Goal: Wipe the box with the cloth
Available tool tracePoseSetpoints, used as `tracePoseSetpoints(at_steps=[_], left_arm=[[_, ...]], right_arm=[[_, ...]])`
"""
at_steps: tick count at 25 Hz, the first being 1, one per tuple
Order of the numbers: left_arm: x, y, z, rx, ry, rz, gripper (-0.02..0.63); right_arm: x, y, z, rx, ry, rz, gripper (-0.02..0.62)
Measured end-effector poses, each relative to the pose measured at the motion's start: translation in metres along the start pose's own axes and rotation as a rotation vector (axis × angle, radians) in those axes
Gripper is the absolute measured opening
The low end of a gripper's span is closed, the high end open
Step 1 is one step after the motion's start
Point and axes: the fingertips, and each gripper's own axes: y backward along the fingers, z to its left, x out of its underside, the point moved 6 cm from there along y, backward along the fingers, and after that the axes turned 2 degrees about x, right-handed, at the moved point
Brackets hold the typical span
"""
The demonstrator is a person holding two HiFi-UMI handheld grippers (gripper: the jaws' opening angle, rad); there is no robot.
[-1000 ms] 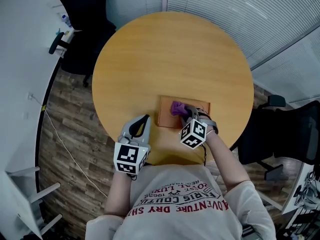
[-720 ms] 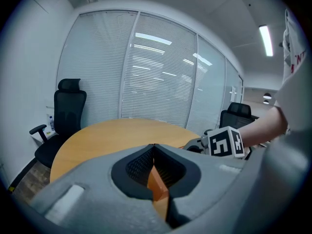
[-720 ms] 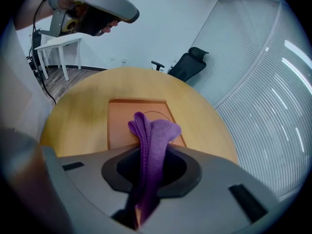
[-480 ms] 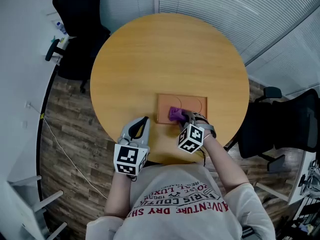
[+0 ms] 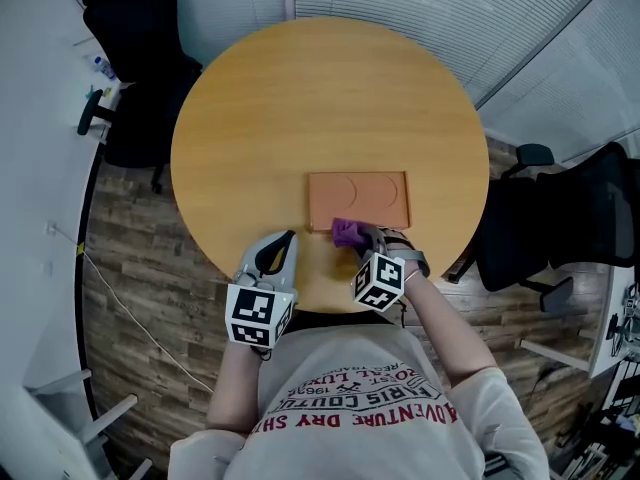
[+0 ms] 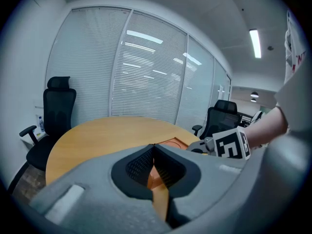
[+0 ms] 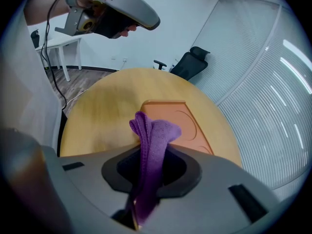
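Note:
A flat orange box (image 5: 358,200) with two round recesses lies on the near half of the round wooden table (image 5: 320,98). My right gripper (image 5: 360,236) is shut on a bunched purple cloth (image 5: 346,232), which sits at the box's near edge, left of its middle. In the right gripper view the cloth (image 7: 152,140) stands up between the jaws, and the box (image 7: 181,123) lies just beyond it. My left gripper (image 5: 287,240) is shut and holds nothing. It hovers over the table's near edge, left of the box and apart from it. The box (image 6: 171,142) shows past its tips.
One black office chair (image 5: 135,38) stands at the table's far left and another (image 5: 565,218) at its right. A white desk (image 5: 40,98) runs along the left wall. A thin cable (image 5: 120,298) trails over the wooden floor.
My right gripper has drawn the purple cloth toward me, from the left middle of the box's top to its near edge. The left gripper has stayed put.

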Motion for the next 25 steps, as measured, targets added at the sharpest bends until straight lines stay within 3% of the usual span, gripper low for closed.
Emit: tracePoseSetpoints(at_steps=[7,12,18,25], left_arm=[[-0.01,-0.005,-0.006,0.021,-0.024,-0.025,0.009],[-0.02,-0.016,-0.013,0.022,-0.028,-0.034,0.009],[-0.033,-0.033,-0.023,-0.005,-0.026,-0.046,0.009],[-0.039,-0.058,-0.026,-0.036,-0.019,-0.033,0.009]], right_arm=[[0.002,0.02,0.002,-0.014,-0.067,-0.046,0.08],[0.001,0.037,-0.034,0.046,-0.064,-0.076,0.08],[0.027,0.035,-0.083,0.103,-0.004,-0.04,0.08],[0.05,0.015,-0.13,0.112,0.035,-0.016,0.08]])
